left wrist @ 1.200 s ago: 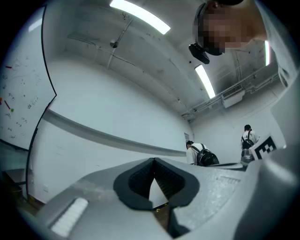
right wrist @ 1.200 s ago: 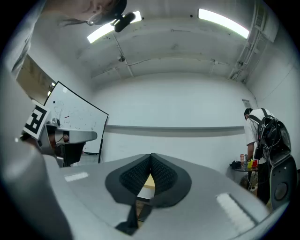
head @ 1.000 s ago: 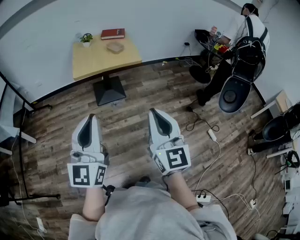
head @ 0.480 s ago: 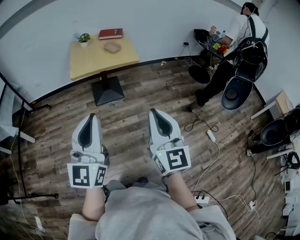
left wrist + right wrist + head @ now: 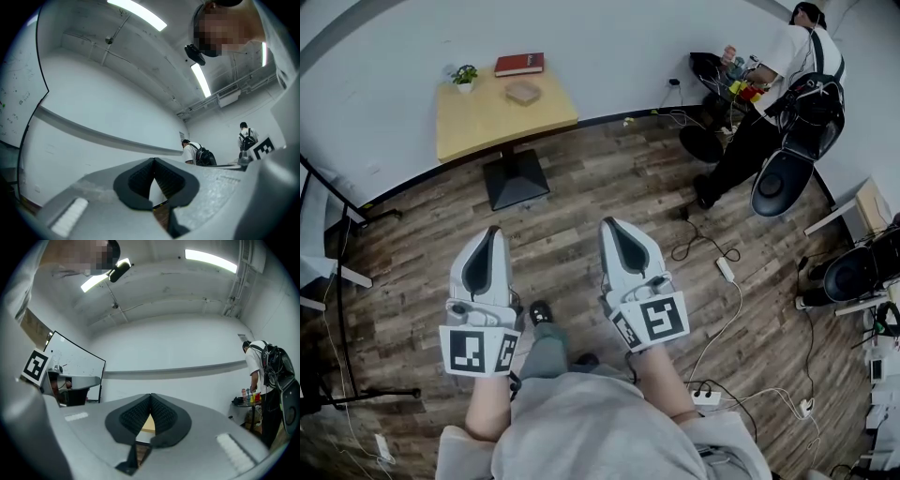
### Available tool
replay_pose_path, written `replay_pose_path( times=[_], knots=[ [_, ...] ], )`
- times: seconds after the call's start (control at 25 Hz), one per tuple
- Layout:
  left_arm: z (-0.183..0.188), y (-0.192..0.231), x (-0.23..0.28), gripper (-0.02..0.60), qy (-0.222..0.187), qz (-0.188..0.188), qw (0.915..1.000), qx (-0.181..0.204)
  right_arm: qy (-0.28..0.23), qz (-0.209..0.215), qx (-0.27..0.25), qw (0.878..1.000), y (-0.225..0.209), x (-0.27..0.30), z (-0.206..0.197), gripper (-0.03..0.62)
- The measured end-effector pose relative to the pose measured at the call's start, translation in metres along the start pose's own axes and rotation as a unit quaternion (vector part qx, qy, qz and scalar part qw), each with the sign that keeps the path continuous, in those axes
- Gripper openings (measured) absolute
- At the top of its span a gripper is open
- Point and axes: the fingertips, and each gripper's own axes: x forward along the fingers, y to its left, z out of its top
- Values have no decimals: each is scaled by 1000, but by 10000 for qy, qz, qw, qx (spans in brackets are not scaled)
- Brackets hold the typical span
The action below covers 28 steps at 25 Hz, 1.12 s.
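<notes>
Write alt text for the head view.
The left claw and right claw, both shut and empty, hover side by side over a wooden floor. Ahead stands a yellow table with a book; a person stands far right.

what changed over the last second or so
The person's grey-trousered leg and dark shoe have stepped forward into sight between the two grippers. The left gripper and right gripper stayed shut and empty, side by side above the wood-plank floor.
</notes>
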Motion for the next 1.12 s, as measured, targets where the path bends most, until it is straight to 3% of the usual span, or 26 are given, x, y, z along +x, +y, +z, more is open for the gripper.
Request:
replay_pose_path(
  times=[0.52,1.12],
  knots=[
    [-7,66,102,3,-240,-85,9997,19,-148,-186,-95,9997,-42,114,-2,2],
    [-16,163,191,3,-379,-131,9992,58,-203,-391,-328,9985,-56,240,-15,1]
  ],
)
